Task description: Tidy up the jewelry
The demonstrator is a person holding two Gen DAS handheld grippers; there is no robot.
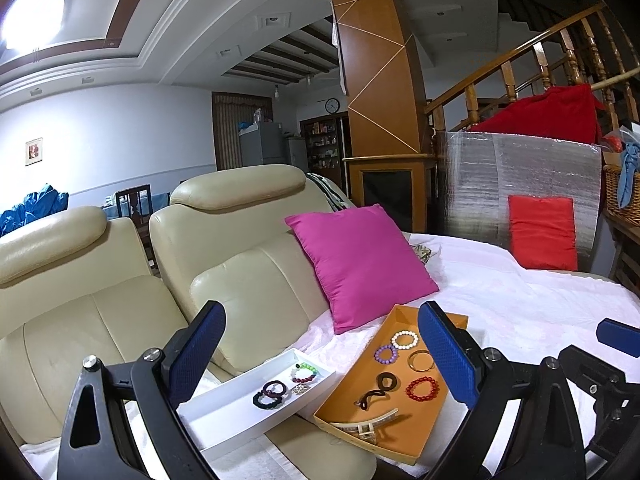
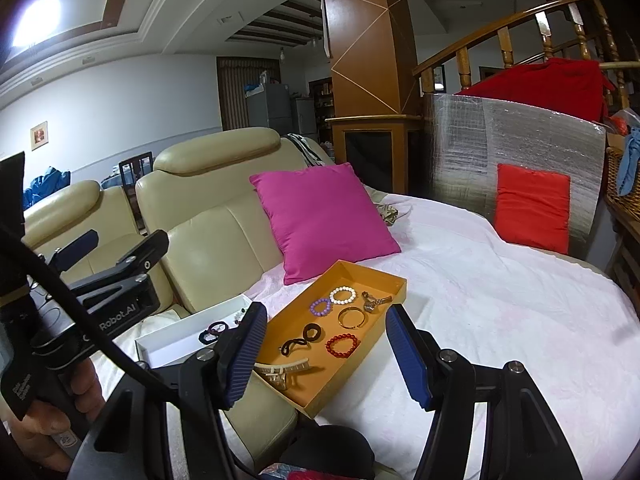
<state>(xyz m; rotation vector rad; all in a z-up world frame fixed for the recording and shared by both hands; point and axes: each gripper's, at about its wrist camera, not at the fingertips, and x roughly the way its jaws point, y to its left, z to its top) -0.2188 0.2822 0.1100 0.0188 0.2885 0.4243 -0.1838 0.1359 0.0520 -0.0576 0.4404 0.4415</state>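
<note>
An orange tray (image 1: 404, 446) (image 2: 384, 276) lies on the white sheet. It holds a white bead bracelet (image 1: 404, 339) (image 2: 342, 295), a purple one (image 1: 386, 353) (image 2: 321, 306), a red one (image 1: 422, 388) (image 2: 342, 345), a gold bangle (image 1: 421, 360) (image 2: 351, 317), a dark hair tie (image 1: 386, 382) (image 2: 310, 333) and a beige hair claw (image 1: 366, 426) (image 2: 282, 372). A white tray (image 1: 224, 416) (image 2: 160, 350) to its left holds a dark bracelet (image 1: 270, 394) (image 2: 212, 333) and a green-red bracelet (image 1: 305, 373). My left gripper (image 1: 322, 348) is open above both trays. My right gripper (image 2: 326, 354) is open above the orange tray.
A pink cushion (image 1: 360, 264) (image 2: 320, 216) leans on the cream leather sofa (image 1: 224, 248) (image 2: 208, 208) behind the trays. A red cushion (image 1: 542, 236) (image 2: 532, 206) stands against a silver foil board at the back right. A wicker basket (image 1: 622, 196) sits on the far right.
</note>
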